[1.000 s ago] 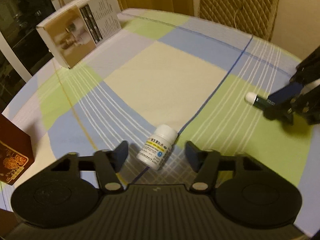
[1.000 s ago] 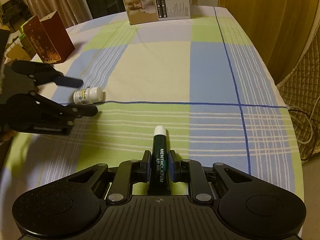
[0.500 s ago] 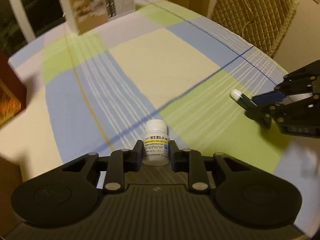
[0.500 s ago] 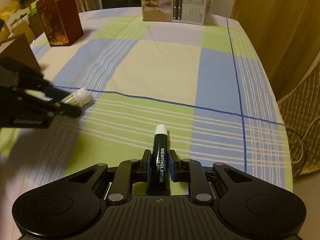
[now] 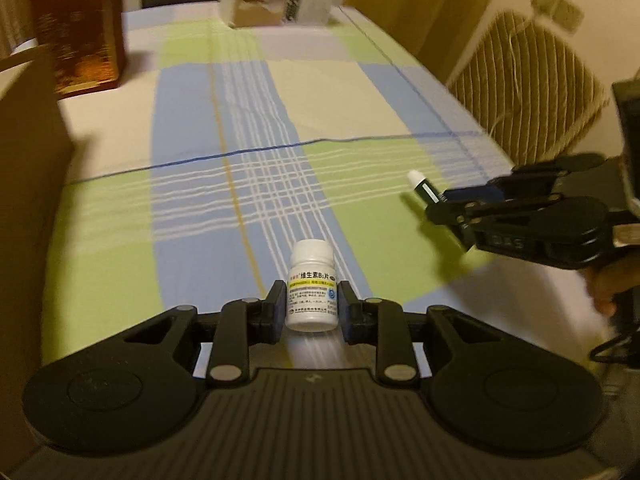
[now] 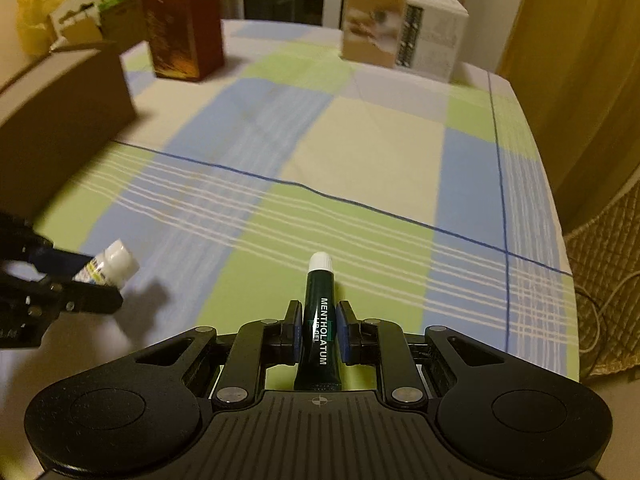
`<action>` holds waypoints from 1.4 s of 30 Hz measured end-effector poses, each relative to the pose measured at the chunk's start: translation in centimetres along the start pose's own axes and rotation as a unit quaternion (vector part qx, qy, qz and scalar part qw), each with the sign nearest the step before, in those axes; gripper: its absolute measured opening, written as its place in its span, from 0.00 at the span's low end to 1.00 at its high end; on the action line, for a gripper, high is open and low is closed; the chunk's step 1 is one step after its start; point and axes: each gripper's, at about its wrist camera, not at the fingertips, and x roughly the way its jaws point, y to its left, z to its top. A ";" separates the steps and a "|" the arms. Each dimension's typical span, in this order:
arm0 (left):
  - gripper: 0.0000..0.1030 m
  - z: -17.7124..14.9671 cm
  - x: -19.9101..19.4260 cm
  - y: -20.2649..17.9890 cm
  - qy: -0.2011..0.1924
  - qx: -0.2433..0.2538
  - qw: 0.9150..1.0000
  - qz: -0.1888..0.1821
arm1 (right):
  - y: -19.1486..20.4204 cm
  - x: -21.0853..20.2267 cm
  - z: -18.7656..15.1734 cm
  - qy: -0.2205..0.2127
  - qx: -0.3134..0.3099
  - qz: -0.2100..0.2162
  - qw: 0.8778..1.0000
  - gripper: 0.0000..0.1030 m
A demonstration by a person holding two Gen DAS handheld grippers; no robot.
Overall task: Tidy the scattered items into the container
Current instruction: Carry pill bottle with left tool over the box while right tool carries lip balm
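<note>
Fingers of the left gripper (image 5: 312, 307) are closed against both sides of a white pill bottle (image 5: 312, 287), which stands upright between them low in the centre of the left wrist frame, its cap pointing away from the camera and its base lifted just clear of the checked cloth on the desk (image 5: 248, 128). At the right edge of that frame the right gripper (image 5: 448, 200) reaches in, a hand (image 5: 608, 284) partly visible behind it, with the white cap of its load poking out toward the middle.

From the right wrist view, the right gripper's fingers are clamped on a dark green Menthol lip-gel tube (image 6: 319, 320), white cap forward, at lower centre. The left gripper and its bottle appear at the lower left edge, the bottle tilted.

A brown cardboard box (image 6: 60, 120) sits at the left of the right wrist frame and fills the left edge of the left wrist frame; whether its top is open cannot be told. Behind it stands a dark red carton (image 6: 184, 28), and a white and tan printed box (image 6: 404, 36) rests at the upper centre, near the desk's far edge. A woven chair back (image 5: 528, 88) shows at the upper right in the left wrist view.
</note>
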 end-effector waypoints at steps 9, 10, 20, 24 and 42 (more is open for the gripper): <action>0.22 -2.7 -9.1 1.5 -0.052 -0.058 0.997 0.019 | 5.6 -4.0 0.5 -0.022 -0.004 0.043 0.999 0.20; 0.22 -3.0 -10.3 1.7 -0.061 -0.063 0.996 0.025 | 6.2 -4.5 0.6 -0.025 -0.002 0.052 0.998 0.20; 0.22 -6.8 -19.0 5.5 -0.119 -0.141 0.978 0.102 | 12.9 -9.1 2.4 -0.052 0.021 0.189 0.980 0.20; 0.22 -7.8 -21.7 7.7 -0.136 -0.155 0.969 0.138 | 16.3 -9.7 3.8 -0.055 0.005 0.235 0.970 0.20; 0.22 -9.2 -26.0 17.3 -0.141 -0.177 0.949 0.220 | 27.0 -6.8 9.3 -0.037 -0.089 0.308 0.947 0.20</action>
